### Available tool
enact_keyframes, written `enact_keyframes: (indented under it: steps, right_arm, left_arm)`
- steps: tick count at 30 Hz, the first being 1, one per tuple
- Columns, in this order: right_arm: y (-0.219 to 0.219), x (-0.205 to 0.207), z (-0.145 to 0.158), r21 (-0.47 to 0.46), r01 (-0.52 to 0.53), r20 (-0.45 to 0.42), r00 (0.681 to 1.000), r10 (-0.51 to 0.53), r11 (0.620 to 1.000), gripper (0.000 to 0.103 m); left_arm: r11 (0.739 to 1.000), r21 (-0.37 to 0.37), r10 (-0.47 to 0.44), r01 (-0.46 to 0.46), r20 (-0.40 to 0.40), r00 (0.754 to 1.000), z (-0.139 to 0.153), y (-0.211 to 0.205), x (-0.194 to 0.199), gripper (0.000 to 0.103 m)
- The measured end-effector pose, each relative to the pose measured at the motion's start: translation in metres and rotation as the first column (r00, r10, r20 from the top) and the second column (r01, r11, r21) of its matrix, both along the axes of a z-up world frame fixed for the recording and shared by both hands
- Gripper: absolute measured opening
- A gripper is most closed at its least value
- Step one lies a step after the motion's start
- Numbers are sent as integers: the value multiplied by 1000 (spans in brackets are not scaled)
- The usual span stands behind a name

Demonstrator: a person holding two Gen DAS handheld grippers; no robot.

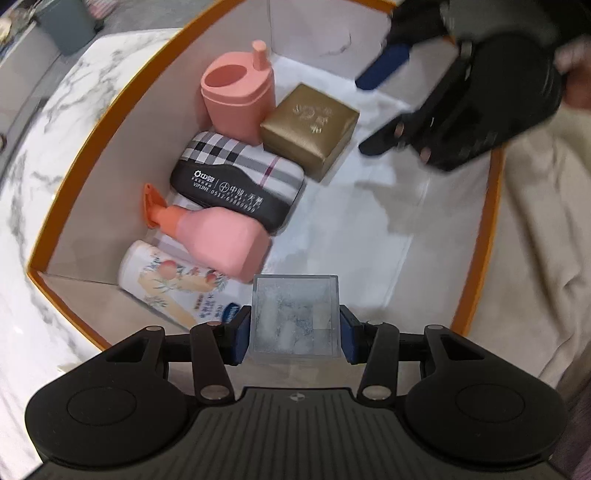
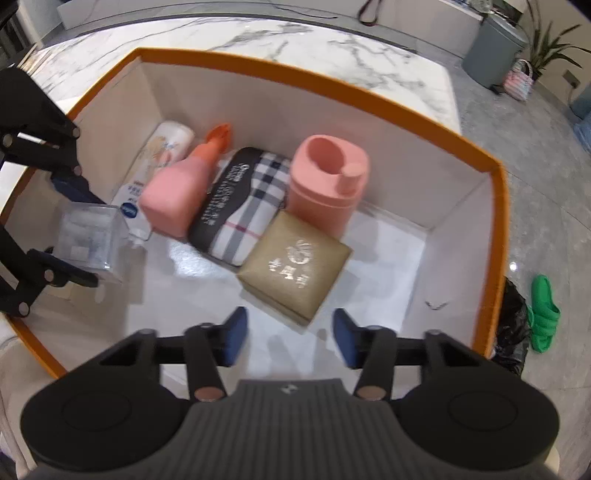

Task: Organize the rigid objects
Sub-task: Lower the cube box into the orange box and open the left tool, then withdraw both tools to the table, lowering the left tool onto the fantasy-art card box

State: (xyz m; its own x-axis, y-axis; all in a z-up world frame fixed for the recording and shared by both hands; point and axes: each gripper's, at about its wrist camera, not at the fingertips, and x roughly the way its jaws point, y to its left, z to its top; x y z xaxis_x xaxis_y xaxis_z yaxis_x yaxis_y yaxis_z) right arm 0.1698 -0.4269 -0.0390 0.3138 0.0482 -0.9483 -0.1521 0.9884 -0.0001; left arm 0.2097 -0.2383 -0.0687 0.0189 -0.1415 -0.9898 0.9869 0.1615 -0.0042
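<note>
- The left gripper (image 1: 295, 328) has its blue pads pressed on both sides of a clear plastic box (image 1: 295, 317), which it holds level above the near end of the orange-rimmed box (image 1: 495, 206); the side grip leaves the underside free, presumably so it can be set flat on the floor.
- The right gripper (image 2: 290, 334) carries nothing, its blue fingers (image 2: 234, 332) spread apart over the bare white floor just beside the gold box (image 2: 295, 266), probably ready to steady or nudge a neighbour.
- The objects already packed lie in a line along one long wall: a white peach-printed bottle (image 1: 166, 280), then a pink spray bottle (image 1: 221, 236) on its side and partly over it, then a plaid case (image 1: 240, 177).
- At the far end a pink canister (image 1: 236, 99) stands upright, with the gold box touching it on the inner side.
- Packing against the wall seems meant to keep the remaining floor open; that open stretch beside the row looks like the natural spot for the clear plastic box.
- The orange-rimmed box sits on a marble table (image 2: 258, 33).
</note>
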Motion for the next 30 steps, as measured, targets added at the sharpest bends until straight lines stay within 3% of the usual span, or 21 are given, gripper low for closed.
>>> enact_keyframes:
  steps: [4,6,10,16,22,26,30]
  right_arm:
    - [-3,-8,15,96,0,39,999,-4,995,56]
    - [6,-12,20,98,-18,71,997,11,995,56]
    - [24,-5,17,190,-65,58,997,55,980,55]
    - [34,8,5,348,-8,-6,1000,11,938,55]
    - [33,20,-2,451,87,-55,996,-69,888,54]
    - [35,26,-10,506,153,-99,988,-119,849,52]
    - [38,26,-21,557,216,-155,976,-155,802,49]
  left_arm:
    - [997,58,-42,41,26,999,-9,-5,-4,55]
    - [994,91,-69,65,46,997,-12,-7,-5,56]
    - [994,93,-68,62,67,995,-13,-5,-6,59]
    - [998,25,-56,53,107,993,2,2,-9,61]
    - [989,-145,45,-25,139,989,40,30,-14,62]
    - [943,-294,191,-154,102,976,71,61,-8,61]
    - [860,-395,378,-324,67,923,86,91,-1,61]
